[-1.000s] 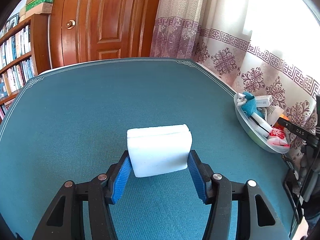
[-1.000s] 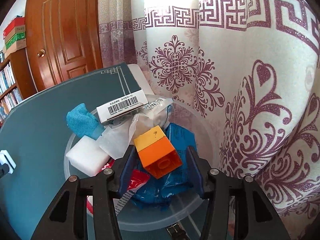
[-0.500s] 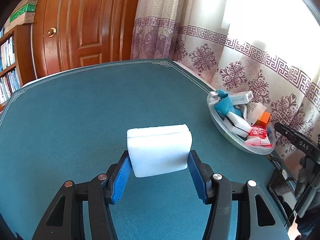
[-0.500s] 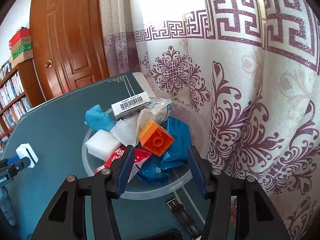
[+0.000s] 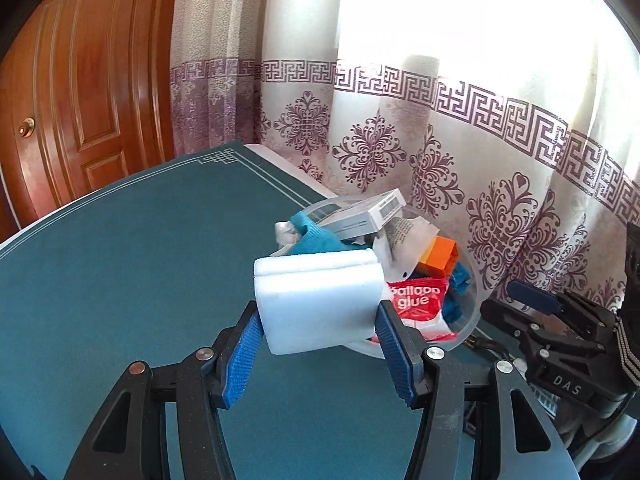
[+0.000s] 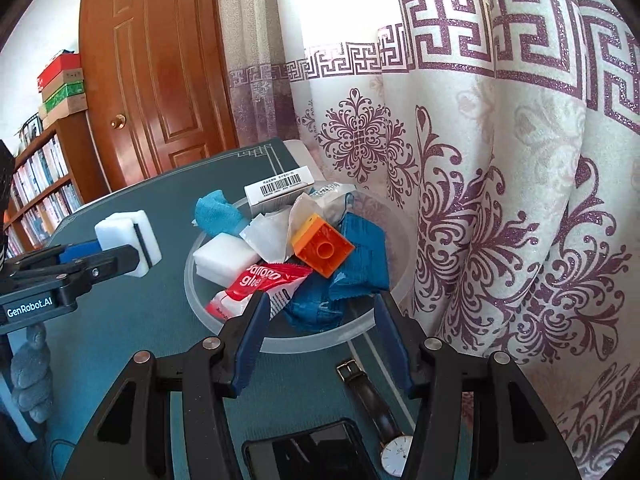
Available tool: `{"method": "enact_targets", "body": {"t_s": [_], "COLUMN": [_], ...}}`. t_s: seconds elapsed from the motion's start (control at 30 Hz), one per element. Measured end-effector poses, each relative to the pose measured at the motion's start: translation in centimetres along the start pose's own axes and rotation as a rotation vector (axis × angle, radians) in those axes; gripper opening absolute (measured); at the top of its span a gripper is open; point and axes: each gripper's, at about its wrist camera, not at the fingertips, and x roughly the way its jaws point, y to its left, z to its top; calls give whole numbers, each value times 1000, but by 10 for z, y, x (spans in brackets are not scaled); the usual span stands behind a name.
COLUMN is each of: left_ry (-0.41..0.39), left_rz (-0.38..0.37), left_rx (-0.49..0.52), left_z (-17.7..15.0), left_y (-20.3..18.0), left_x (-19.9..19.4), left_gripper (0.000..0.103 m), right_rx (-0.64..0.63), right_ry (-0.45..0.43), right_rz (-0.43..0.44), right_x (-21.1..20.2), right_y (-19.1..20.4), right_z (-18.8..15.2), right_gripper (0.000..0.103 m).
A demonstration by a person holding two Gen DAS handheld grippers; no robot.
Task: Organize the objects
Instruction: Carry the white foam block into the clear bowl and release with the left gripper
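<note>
My left gripper [image 5: 318,322] is clamped on the white sponge [image 5: 320,300], a thick block held above the teal table [image 5: 120,280] beside the clear bowl [image 6: 320,340]. My right gripper [image 6: 318,316] gapes wide, holding nothing, at the bowl's near rim.

Hidden: bowl [image 5: 472,312] near rim behind white sponge [image 5: 320,304] | Cut off: phone [image 6: 304,456] at bottom edge | Unreadable: boxed carton [image 6: 280,190] print
</note>
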Motion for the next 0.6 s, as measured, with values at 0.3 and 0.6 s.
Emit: {"method": "enact_targets", "body": {"t_s": [0.3, 0.6], "left_ry": [50, 63], "left_rz": [-80, -106], "left_rx": [58, 69], "left_z": [16, 26], "left_y": [-33, -39], "left_x": [38, 58], "left_gripper": [60, 61], "right_rx": [27, 32], "right_ry": [13, 23], "right_rz": [22, 24], "right_x": [1, 7], "right_y": [-9, -9], "right_z": [-5, -6], "right_gripper": [56, 56]}}
